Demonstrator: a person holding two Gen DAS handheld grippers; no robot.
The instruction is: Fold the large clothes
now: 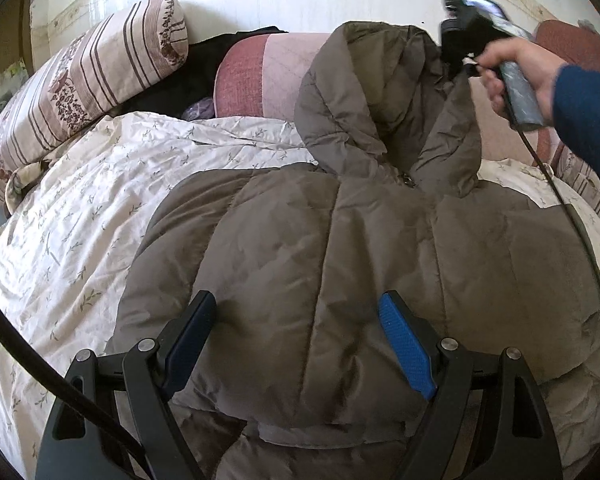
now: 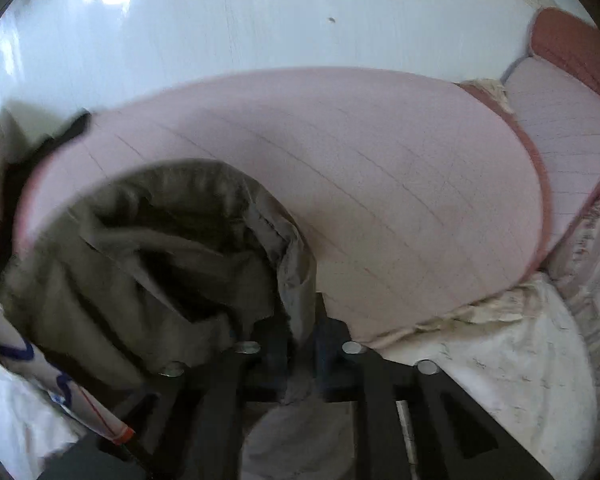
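Brown jacket (image 1: 340, 260) spread on bed (image 1: 80, 208), left gripper (image 1: 300, 344) wide open and empty over its lower part, right gripper (image 2: 300, 344) apparently pinching the raised hood (image 1: 380, 92) between closed fingers

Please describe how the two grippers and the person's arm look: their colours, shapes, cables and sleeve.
The left gripper has black angular linkage arms with silver pivot bolts and blue textured pads; a black cable curves past it. The right gripper is black, with a grey handle, a trailing thin black cable and a lit screen on top. The sleeve is dark blue.
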